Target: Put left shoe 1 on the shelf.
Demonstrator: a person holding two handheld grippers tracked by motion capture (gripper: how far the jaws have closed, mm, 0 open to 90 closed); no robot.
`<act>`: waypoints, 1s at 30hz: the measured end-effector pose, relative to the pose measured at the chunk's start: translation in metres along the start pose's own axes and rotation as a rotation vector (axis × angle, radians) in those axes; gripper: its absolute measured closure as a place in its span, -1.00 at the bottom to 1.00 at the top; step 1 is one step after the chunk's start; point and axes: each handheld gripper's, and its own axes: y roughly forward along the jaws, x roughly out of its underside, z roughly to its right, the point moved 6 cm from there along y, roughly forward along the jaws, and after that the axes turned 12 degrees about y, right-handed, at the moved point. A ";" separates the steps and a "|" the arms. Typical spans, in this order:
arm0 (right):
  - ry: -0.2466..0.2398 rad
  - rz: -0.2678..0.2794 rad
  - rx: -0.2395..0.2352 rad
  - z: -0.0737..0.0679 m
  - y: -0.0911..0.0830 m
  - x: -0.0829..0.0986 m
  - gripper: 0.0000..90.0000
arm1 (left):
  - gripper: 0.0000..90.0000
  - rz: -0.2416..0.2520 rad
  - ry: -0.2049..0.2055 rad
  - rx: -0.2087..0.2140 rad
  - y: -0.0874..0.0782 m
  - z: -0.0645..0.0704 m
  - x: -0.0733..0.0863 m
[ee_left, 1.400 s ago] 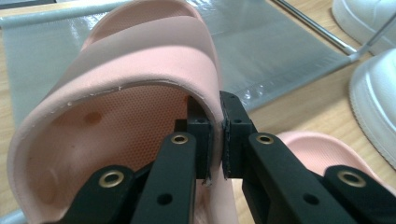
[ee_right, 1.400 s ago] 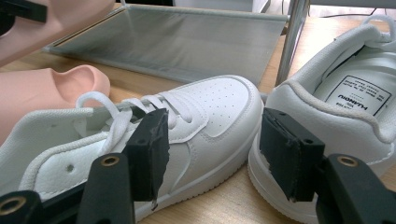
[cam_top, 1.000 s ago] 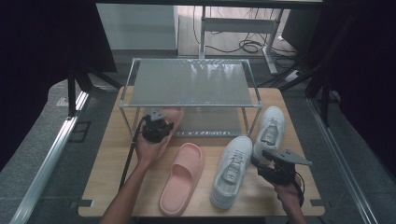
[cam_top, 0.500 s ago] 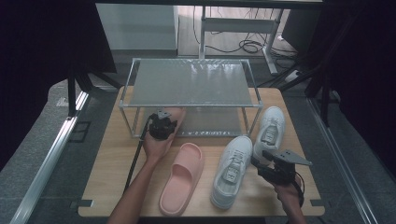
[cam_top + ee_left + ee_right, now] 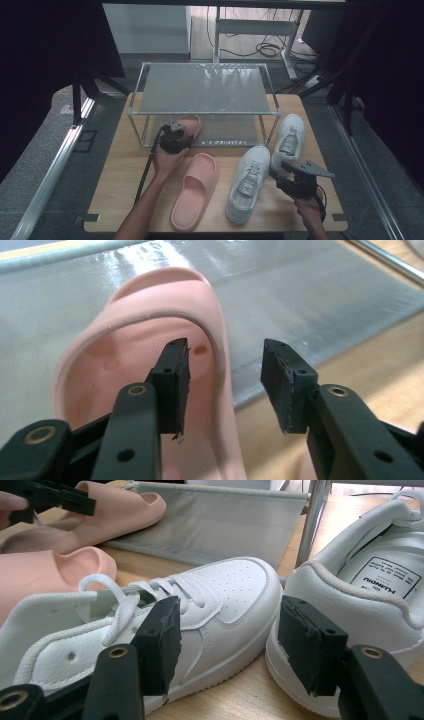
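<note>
On the lower shelf of the metal rack (image 5: 205,95), at its left end, lies one pink slipper (image 5: 189,125), toe pointing away under the top shelf and heel toward the person. Left gripper (image 5: 173,136) sits right at that heel; in the left gripper view its jaws stand apart, one pad (image 5: 172,382) inside the heel cup and the other outside the slipper's right wall, so the wall runs between them without being pinched. Nothing gripped.

Key relation: the slipper's long axis runs straight ahead from the left gripper, in line with the jaws, so a push along that axis or a backing-out both stay on one line. Left hand is clearly the nearer one; the right is well apart, across the table.

Second pink slipper (image 5: 195,190) lies on the table (image 5: 120,175) just in front of the rack, toe toward it. Near white sneaker (image 5: 248,181) lies beside it, far white sneaker (image 5: 288,137) to its right near the rack's right leg.

Right gripper (image 5: 285,181) hovers low beside the sneakers, jaws wide, empty; in the right gripper view the near sneaker lies just ahead of them.

Versus one second ago: the left gripper has moved slightly forward, and the shelf slipper reaches farther under the rack. Right gripper, table slipper and both sneakers unchanged
</note>
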 end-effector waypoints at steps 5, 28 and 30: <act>-0.002 0.001 0.000 -0.001 0.000 0.000 -0.05 | 0.31 0.018 0.017 0.013 -0.021 0.001 0.005; 0.001 0.000 0.003 0.000 0.000 0.000 -0.05 | 1.00 0.044 0.052 0.065 -0.084 0.009 0.051; -0.001 -0.001 0.003 0.000 0.000 0.000 -0.05 | 1.00 0.038 0.044 0.063 -0.089 0.008 0.064</act>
